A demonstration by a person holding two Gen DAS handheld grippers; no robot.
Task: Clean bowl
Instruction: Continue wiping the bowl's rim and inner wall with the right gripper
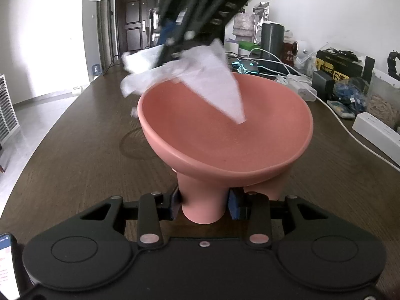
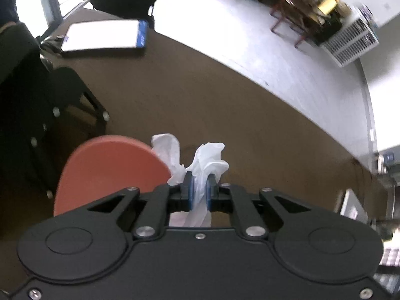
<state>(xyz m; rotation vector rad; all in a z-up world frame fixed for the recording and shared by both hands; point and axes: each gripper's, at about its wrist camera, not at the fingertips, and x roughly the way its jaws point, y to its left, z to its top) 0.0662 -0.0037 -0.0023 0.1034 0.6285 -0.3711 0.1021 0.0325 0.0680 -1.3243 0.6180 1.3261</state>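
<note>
On the left, the left gripper has its fingers pinching one stubby leg of the pink bowl, holding it tilted toward the camera above the brown desk. The bowl's inside looks smooth and mostly bare; whether any dirt remains is too faint to tell.

To the right and above, the right gripper comes down at a steep slant, blurred in the left wrist view. Its fingers are pressed together on a crumpled white tissue, one pointed corner of which hangs into the bowl and seems to reach its inner floor. In the right wrist view the tissue bunches out past the fingertips, just beside the bowl's rim.

The step in hand looks like wiping the bowl's interior. Next, the tissue likely needs pressing flatter against the surface and sweeping round, while the left grip stays firm so the bowl does not twist.
</note>
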